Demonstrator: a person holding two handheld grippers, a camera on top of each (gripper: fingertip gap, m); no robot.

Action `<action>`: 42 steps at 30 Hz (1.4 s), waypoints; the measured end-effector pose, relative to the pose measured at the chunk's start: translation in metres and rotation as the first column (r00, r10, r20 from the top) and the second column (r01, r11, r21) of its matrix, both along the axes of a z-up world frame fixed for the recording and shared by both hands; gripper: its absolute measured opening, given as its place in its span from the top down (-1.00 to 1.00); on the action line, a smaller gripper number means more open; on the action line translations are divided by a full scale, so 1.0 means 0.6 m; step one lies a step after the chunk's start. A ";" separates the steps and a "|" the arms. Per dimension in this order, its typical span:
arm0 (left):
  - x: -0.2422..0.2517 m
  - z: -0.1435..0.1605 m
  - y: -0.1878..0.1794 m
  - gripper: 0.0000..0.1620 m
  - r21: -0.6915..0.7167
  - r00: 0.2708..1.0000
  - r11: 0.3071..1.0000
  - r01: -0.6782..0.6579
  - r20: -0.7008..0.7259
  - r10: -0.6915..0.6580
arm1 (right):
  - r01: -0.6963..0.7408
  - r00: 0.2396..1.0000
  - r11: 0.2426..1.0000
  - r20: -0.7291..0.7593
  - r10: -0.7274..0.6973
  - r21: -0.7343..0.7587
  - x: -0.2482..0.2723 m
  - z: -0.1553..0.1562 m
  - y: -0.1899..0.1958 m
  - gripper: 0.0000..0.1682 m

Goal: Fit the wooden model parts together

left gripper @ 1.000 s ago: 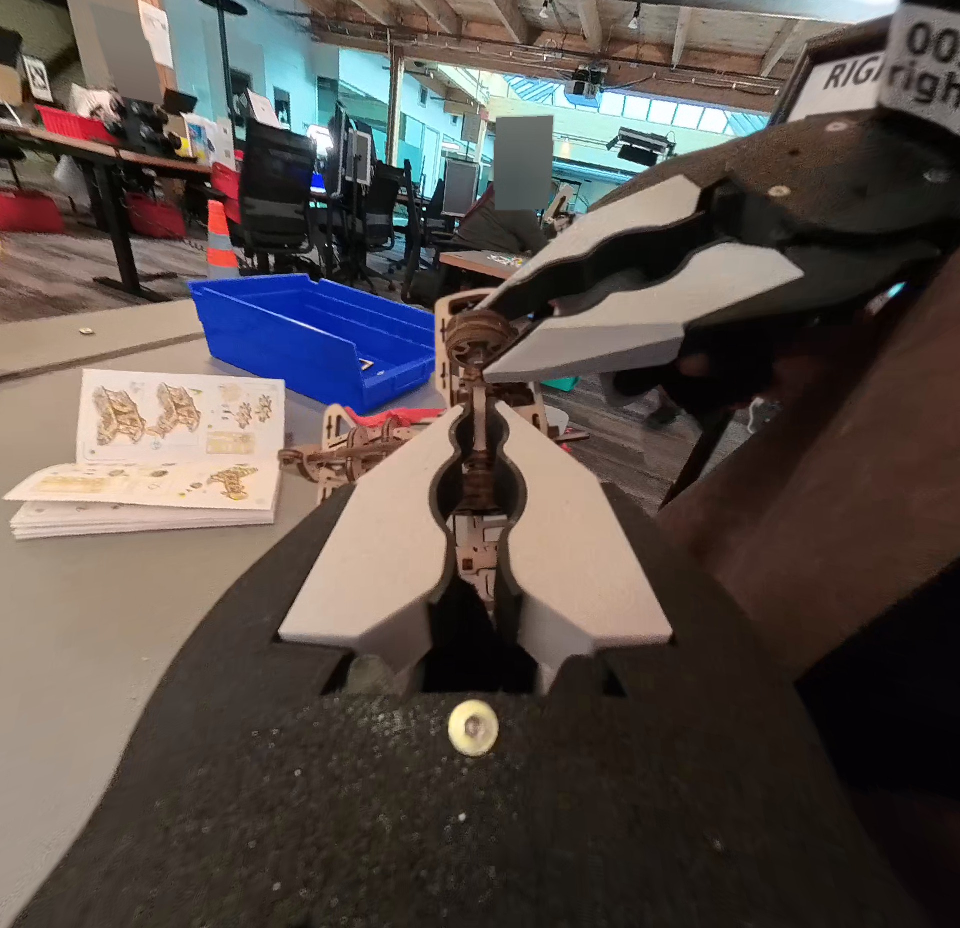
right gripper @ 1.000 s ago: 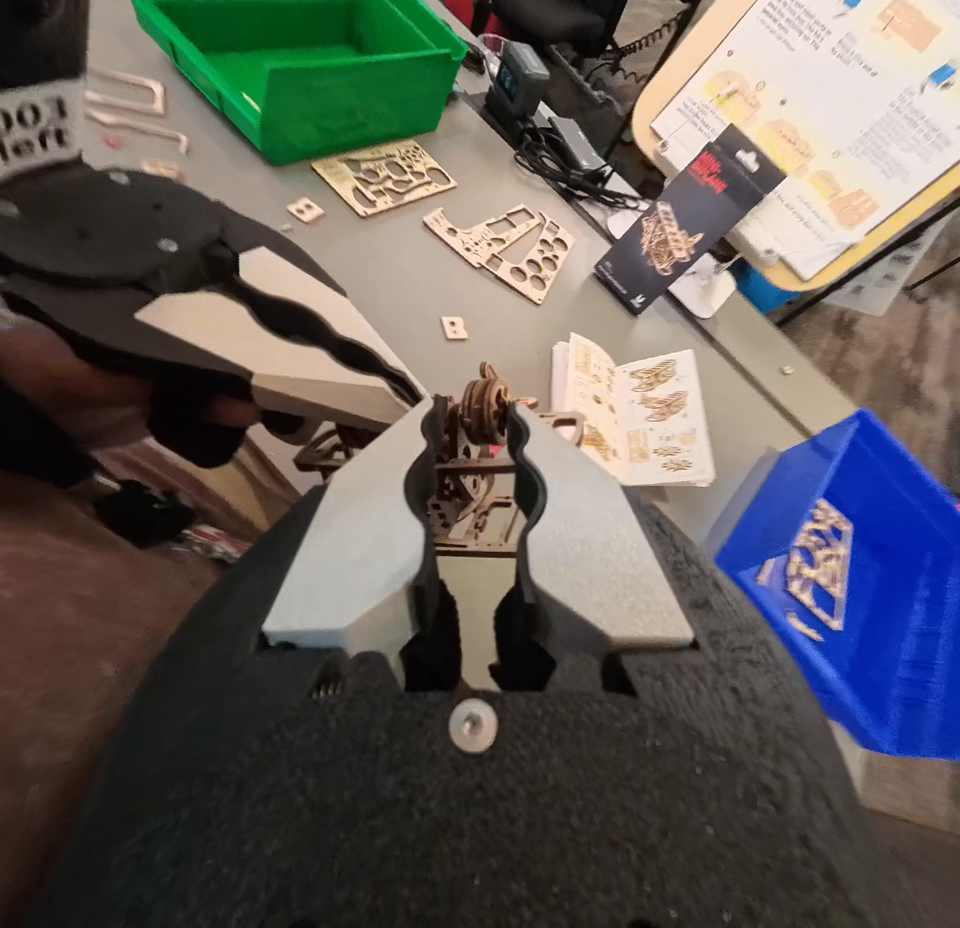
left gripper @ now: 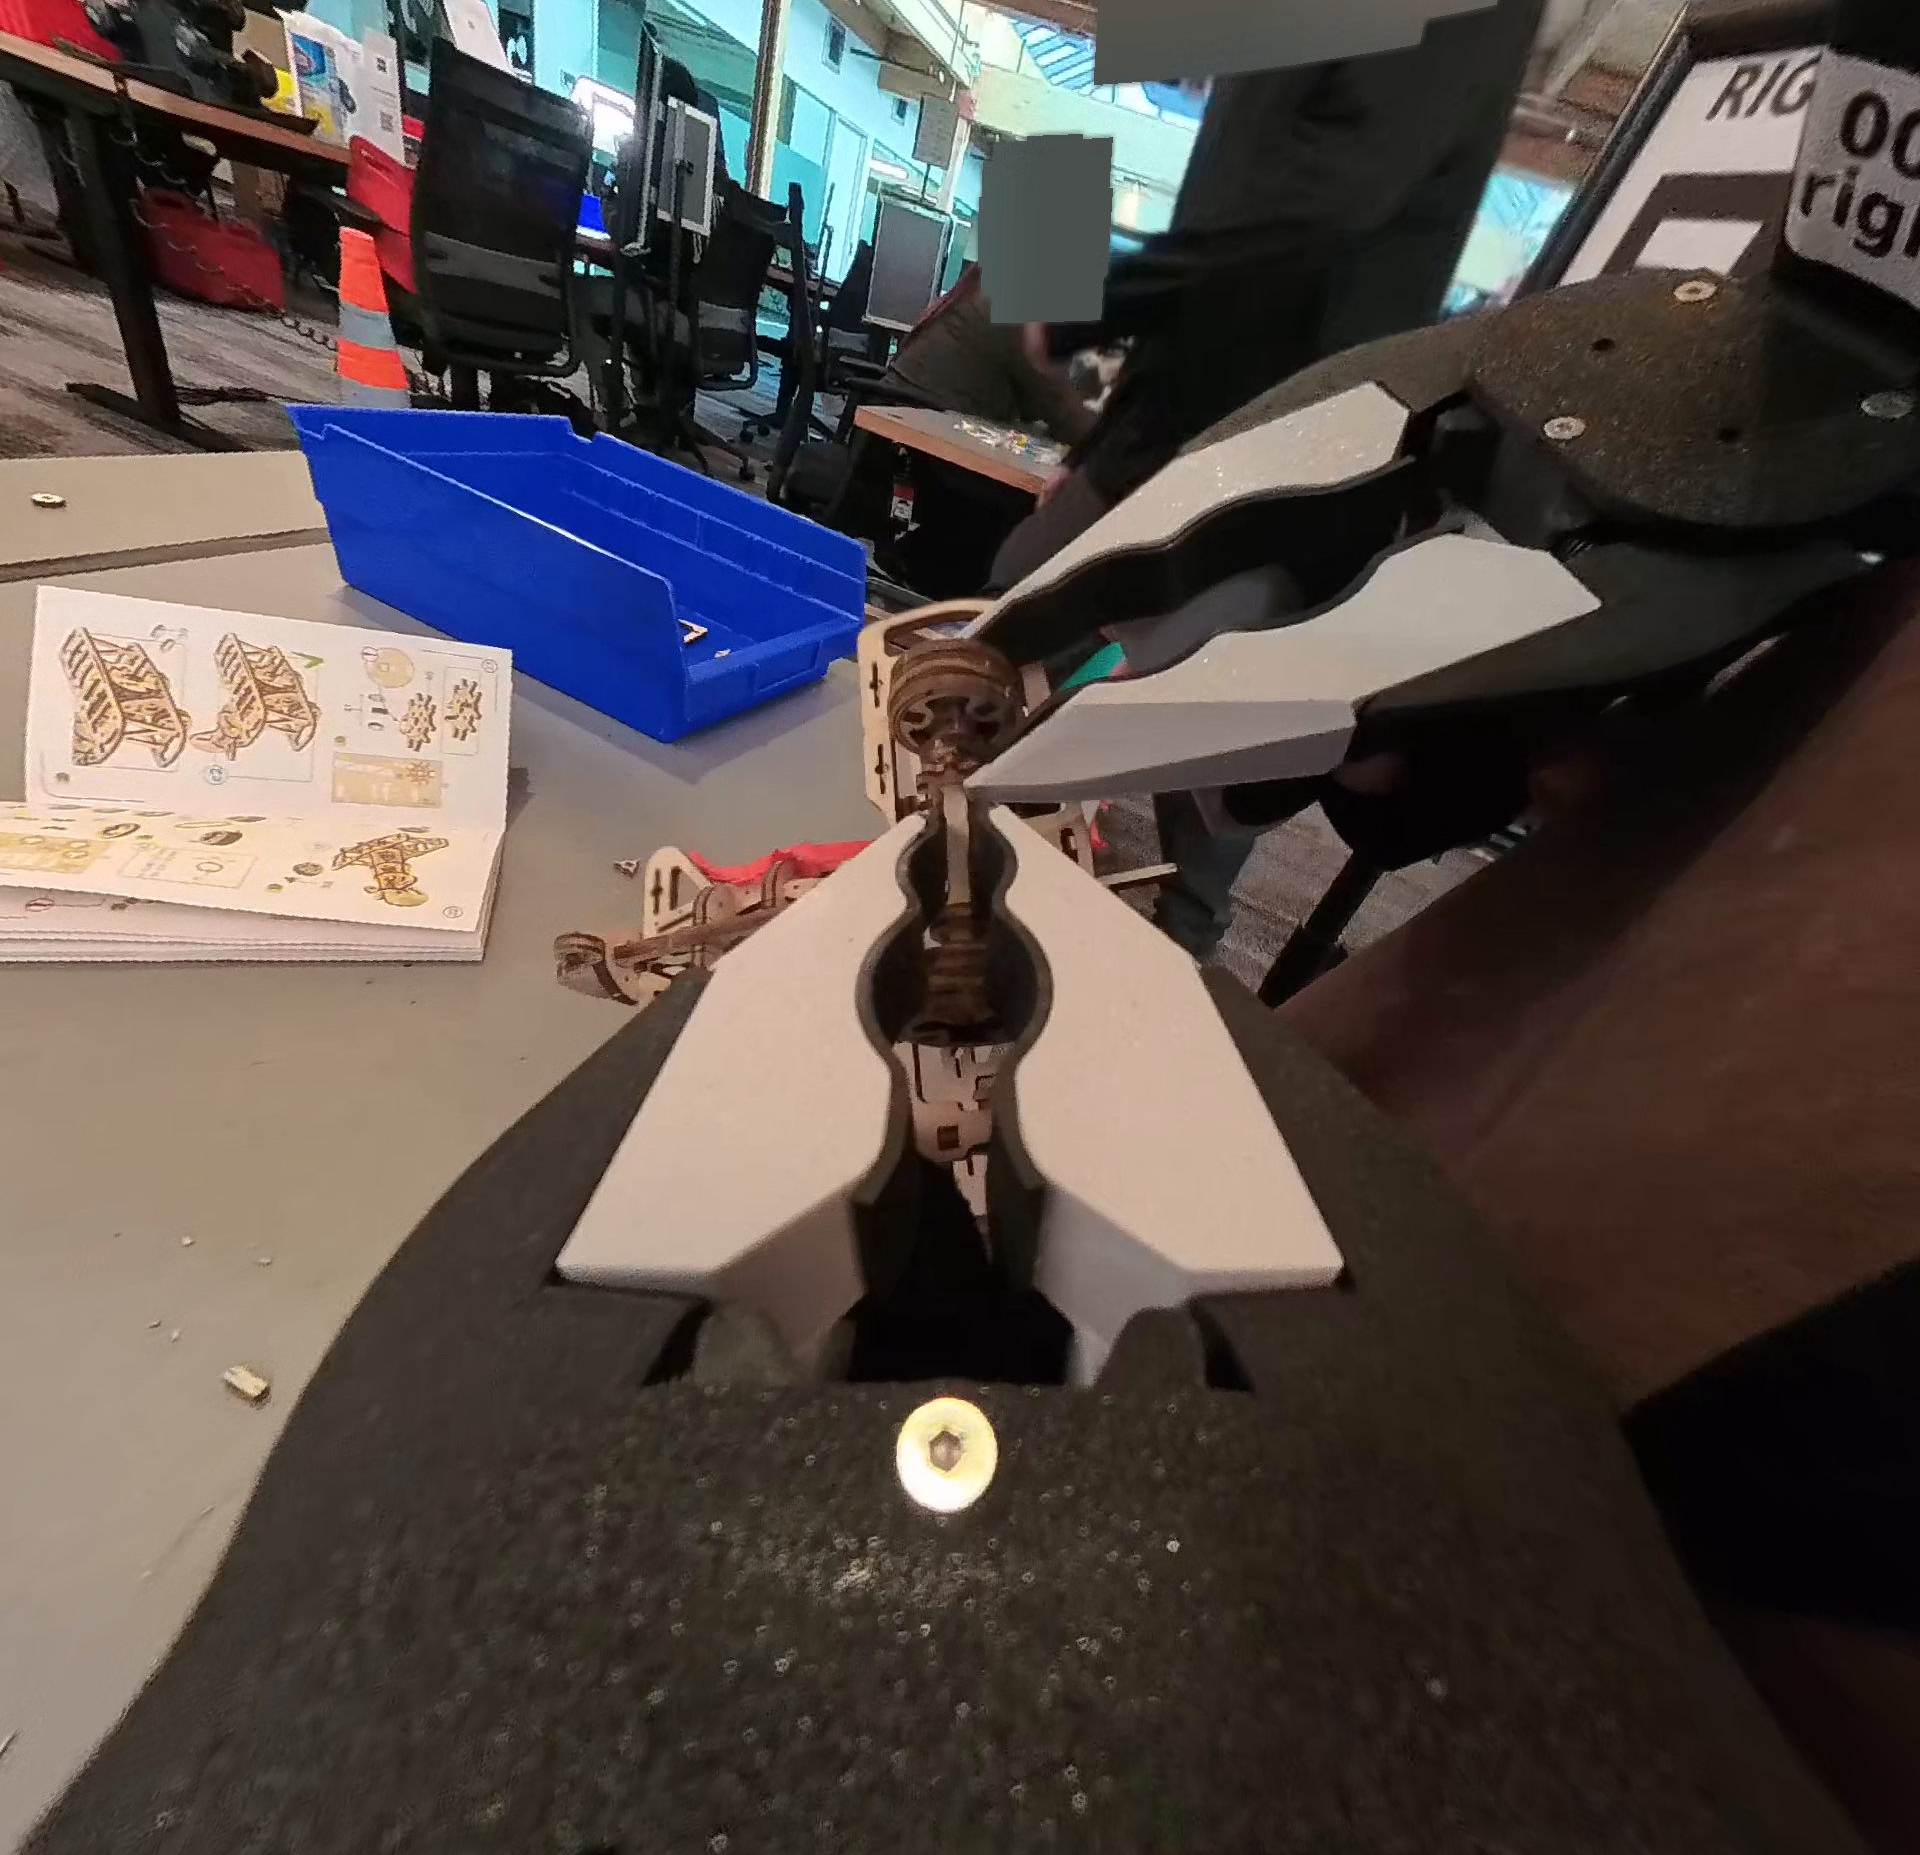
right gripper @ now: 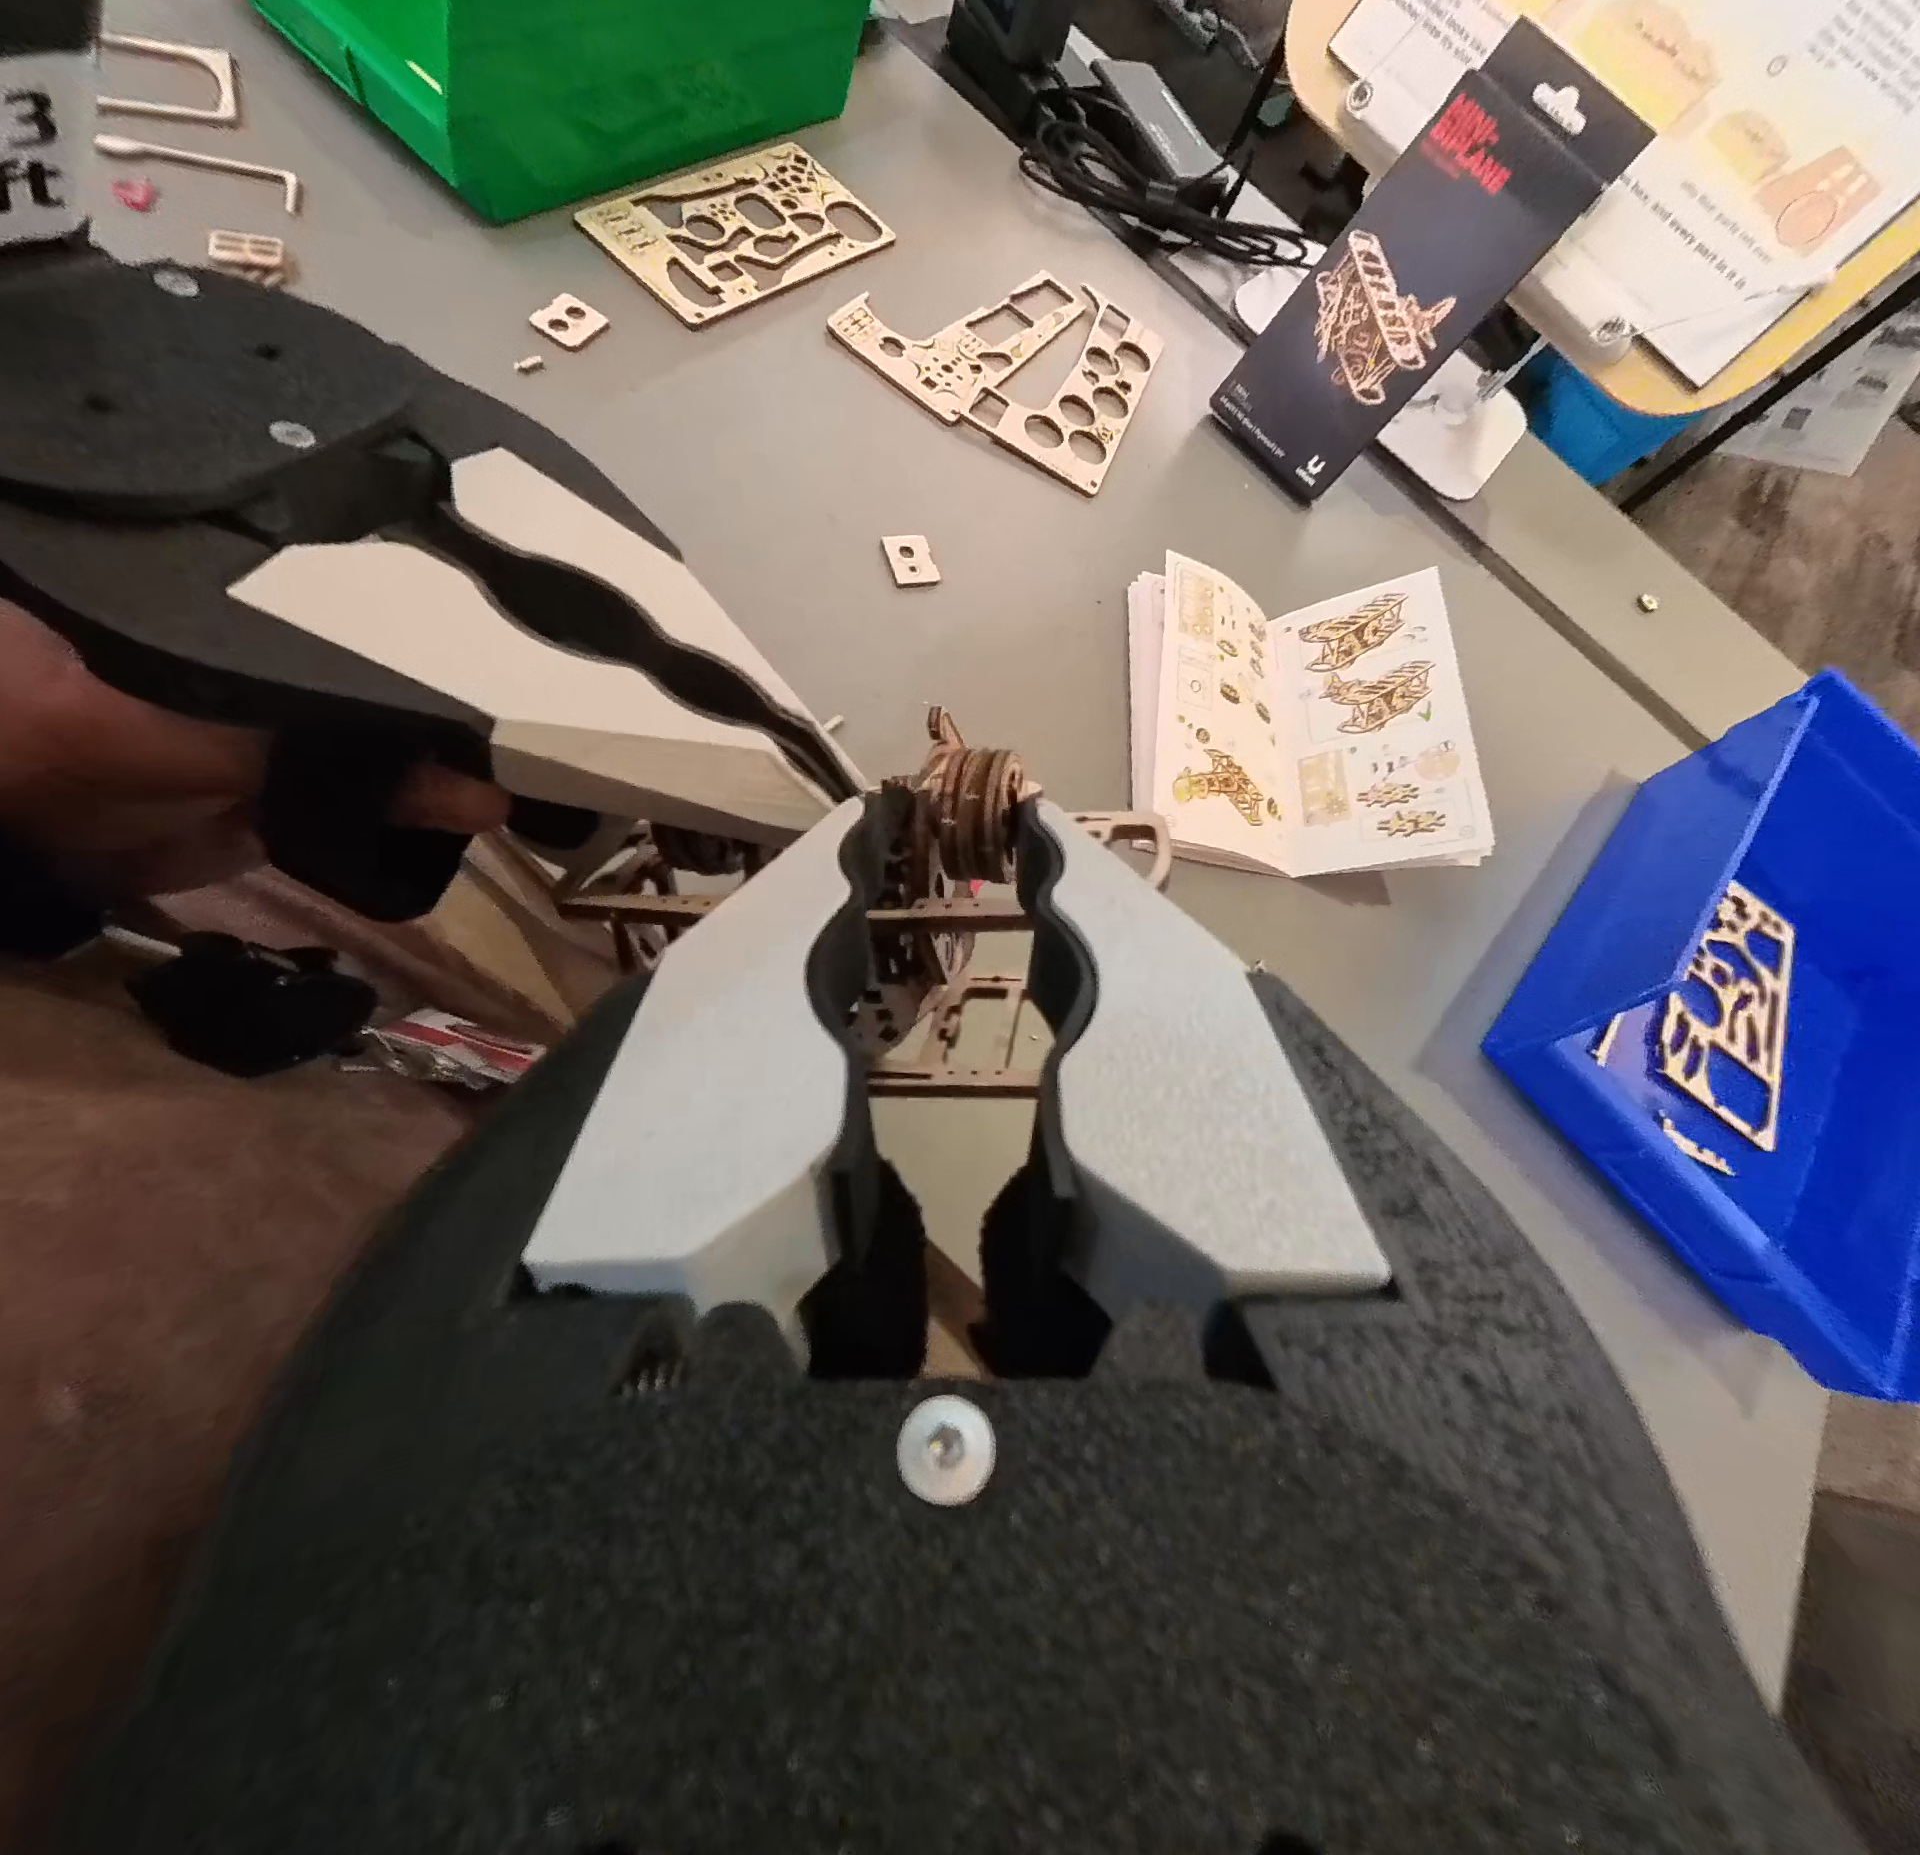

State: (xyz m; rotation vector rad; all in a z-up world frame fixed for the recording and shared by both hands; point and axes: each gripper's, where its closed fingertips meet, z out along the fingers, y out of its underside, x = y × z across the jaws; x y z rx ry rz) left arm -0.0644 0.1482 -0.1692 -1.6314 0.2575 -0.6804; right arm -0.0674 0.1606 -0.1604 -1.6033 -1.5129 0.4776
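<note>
My left gripper (left gripper: 956, 820) is shut on the thin edge of a wooden model frame (left gripper: 951, 1088), which stands upright between its fingers. A round stacked wooden wheel part (left gripper: 951, 704) sits at the top of that frame. My right gripper (left gripper: 979, 704) comes in from the right, and its two fingertips clamp this wheel from above and below. In the right wrist view the right gripper (right gripper: 951, 810) holds the wheel part (right gripper: 977, 792) between its tips. The left gripper (right gripper: 831, 779) reaches in from the left, touching the model. The dark frame (right gripper: 935, 974) shows behind the fingers.
On the grey table are a blue bin (left gripper: 582, 558) (right gripper: 1714, 1026) holding a cut wooden sheet, an open instruction booklet (left gripper: 260, 766) (right gripper: 1309, 725), a green bin (right gripper: 582, 49), punched wooden sheets (right gripper: 727, 231) (right gripper: 1018, 371), a black package (right gripper: 1403, 267) and another wooden assembly (left gripper: 675, 922). My left and right fingertips are right by each other.
Both grippers keep their hold on the model and the wheel part. The joined pair has shifted a little. The bin and booklet sit higher in the left wrist view.
</note>
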 end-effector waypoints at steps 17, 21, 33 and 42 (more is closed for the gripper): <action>-0.004 -0.003 0.004 0.99 -0.021 1.000 1.000 0.000 0.014 0.000 | -0.038 0.999 0.999 -0.018 0.039 0.023 -0.009 0.001 0.006 0.70; -0.007 -0.003 0.005 0.99 -0.027 1.000 1.000 -0.003 0.026 0.004 | -0.031 0.999 0.999 -0.041 0.031 0.007 -0.012 -0.001 0.006 0.70; -0.006 -0.017 0.008 1.00 -0.057 1.000 0.998 -0.015 -0.014 0.014 | 0.010 0.999 1.000 -0.054 -0.011 -0.011 -0.006 -0.021 0.011 0.72; -0.010 -0.023 0.016 0.99 -0.065 0.999 0.997 -0.028 0.012 0.029 | -0.002 0.991 0.999 -0.131 -0.003 -0.042 -0.014 -0.020 0.022 0.66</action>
